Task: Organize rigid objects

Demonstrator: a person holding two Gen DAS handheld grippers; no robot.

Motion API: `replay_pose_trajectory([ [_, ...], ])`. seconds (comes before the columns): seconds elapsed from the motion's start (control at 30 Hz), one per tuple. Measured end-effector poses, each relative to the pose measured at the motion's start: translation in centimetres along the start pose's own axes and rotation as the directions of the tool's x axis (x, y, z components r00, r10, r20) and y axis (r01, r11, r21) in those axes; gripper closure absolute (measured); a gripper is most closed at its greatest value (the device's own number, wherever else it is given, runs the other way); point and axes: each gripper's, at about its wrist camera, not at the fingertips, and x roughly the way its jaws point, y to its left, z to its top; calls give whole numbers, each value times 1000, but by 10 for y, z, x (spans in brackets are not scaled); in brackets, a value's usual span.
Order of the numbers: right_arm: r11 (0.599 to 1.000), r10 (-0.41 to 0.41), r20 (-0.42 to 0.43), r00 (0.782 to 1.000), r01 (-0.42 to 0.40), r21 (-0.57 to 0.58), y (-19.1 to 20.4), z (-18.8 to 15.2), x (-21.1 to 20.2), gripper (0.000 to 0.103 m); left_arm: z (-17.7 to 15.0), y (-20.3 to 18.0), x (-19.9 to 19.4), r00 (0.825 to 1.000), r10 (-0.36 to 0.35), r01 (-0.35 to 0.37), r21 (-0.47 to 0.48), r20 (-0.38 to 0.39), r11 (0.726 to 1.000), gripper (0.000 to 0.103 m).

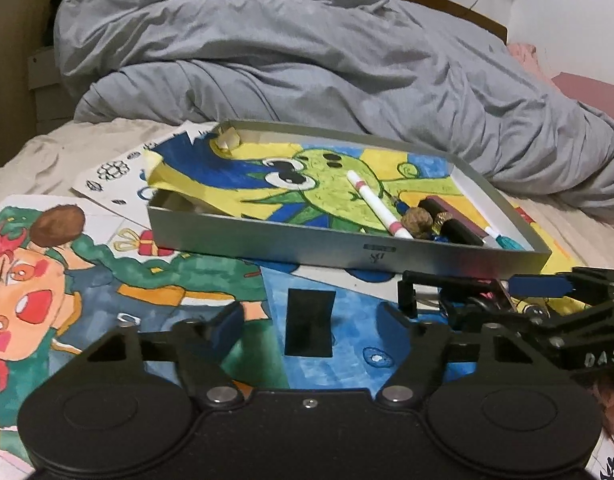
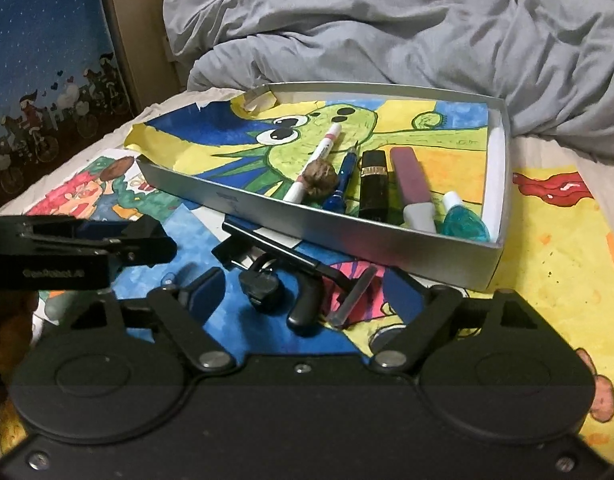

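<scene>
A silver tray (image 1: 347, 246) (image 2: 387, 248) lined with a frog drawing holds a white marker (image 2: 319, 156), a walnut (image 2: 319, 184), a blue pen (image 2: 343, 184), a black tube (image 2: 373, 184), a maroon block (image 2: 411, 180) and a teal bottle (image 2: 463, 224). In front of it, my left gripper (image 1: 311, 324) stands open around a flat black piece (image 1: 309, 312) lying on the paintings, with gaps on both sides. My right gripper (image 2: 303, 294) is open around a black tool with a loop and curved handle (image 2: 307, 308); a short grey rod (image 2: 353, 296) lies beside it.
Painted drawings (image 1: 107, 280) (image 2: 547, 240) cover the bed around the tray. A rumpled grey duvet (image 1: 307, 60) (image 2: 387, 20) rises just behind it. The two grippers sit close side by side; a blue fingertip (image 1: 539, 286) of the right one shows in the left wrist view.
</scene>
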Motion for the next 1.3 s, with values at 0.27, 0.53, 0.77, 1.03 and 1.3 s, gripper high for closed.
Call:
replay_pose_trajectory([
  [0.27, 998, 22, -37, 999, -25, -65, 13, 1, 1, 57, 0, -7, 4, 1000, -3, 3, 31, -7, 1000, 66],
  [0.53, 991, 48, -77, 996, -57, -121, 33, 1, -12, 67, -3, -17, -1, 1000, -27, 28, 68, -11, 997, 79],
  [0.77, 992, 58, -79, 995, -66, -109, 33, 2, -19, 66, -5, -16, -2, 999, -38, 39, 54, -14, 998, 80],
  [1.03, 998, 54, -75, 996, -57, -31, 5, 8, -18, 62, -6, -14, -1, 999, -42, 42, 47, -14, 998, 80],
  [1.3, 996, 79, -49, 996, -78, 31, -7, 10, -5, 62, -6, -13, -1, 999, -44, 45, 45, -14, 998, 80],
])
